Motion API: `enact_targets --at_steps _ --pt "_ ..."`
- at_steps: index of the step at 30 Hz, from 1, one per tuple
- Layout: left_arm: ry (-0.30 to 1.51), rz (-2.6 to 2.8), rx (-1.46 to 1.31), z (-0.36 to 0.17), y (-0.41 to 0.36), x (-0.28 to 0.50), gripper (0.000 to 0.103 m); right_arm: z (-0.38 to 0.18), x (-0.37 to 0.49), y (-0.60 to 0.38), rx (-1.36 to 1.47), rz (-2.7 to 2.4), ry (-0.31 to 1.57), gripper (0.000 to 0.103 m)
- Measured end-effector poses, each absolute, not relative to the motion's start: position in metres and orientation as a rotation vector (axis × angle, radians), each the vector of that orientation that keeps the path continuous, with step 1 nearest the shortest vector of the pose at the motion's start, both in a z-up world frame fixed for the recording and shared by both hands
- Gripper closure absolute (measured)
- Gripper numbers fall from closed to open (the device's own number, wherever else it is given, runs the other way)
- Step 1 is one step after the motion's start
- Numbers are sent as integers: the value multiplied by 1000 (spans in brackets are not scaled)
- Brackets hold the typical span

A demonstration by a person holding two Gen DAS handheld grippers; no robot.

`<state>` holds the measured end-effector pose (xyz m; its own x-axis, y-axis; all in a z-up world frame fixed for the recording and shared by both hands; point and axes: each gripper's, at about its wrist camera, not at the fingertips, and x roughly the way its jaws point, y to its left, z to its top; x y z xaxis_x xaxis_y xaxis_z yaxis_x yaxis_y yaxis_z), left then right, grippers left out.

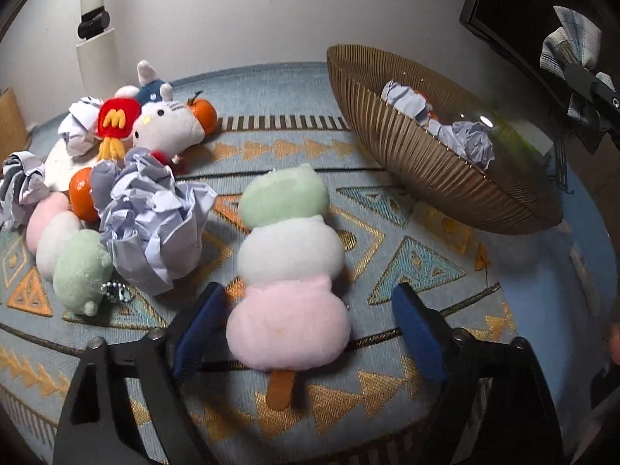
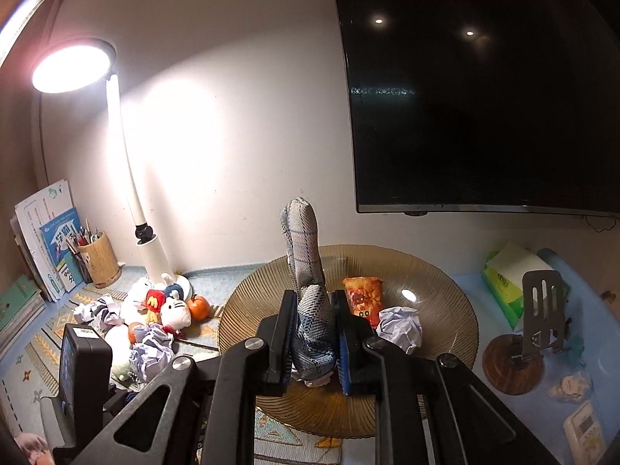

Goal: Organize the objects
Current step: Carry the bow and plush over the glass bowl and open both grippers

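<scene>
My left gripper [image 1: 310,310] is open, its blue pads on either side of the pink end of a green-white-pink dango plush [image 1: 290,267] lying on the patterned cloth [image 1: 407,271]. My right gripper [image 2: 314,333] is shut on a grey plaid fabric piece [image 2: 308,271], held above the ribbed amber glass bowl [image 2: 445,294]; it also shows in the left wrist view [image 1: 573,42]. The bowl [image 1: 426,162] holds crumpled paper [image 2: 399,327] and an orange snack pack [image 2: 362,298].
At the left lie a second dango plush [image 1: 66,248], crumpled papers [image 1: 155,221], two oranges [image 1: 203,114], a white cat plush [image 1: 170,124] and a red M toy [image 1: 116,118]. A lamp [image 2: 128,178], pen cup [image 2: 99,259], books, TV [image 2: 484,97], tissue box [image 2: 507,275] and phone stand [image 2: 538,317] surround.
</scene>
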<state>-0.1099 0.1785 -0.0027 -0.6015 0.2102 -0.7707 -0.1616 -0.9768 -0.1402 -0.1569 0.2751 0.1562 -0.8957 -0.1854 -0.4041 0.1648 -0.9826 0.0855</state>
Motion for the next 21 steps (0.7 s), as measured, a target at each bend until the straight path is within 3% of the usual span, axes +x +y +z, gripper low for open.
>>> enact_targets --at_steps 8,14,21 --pt "-196 2694 -1159 18 154 -93 60 151 -161 285 643 -2868 -147 87" --pt "-207 2749 -1049 50 144 -93 60 145 -165 297 672 -2871 -268 87" --pt "-191 2755 -913 97 158 -117 60 159 -163 312 648 -2906 -285 87"
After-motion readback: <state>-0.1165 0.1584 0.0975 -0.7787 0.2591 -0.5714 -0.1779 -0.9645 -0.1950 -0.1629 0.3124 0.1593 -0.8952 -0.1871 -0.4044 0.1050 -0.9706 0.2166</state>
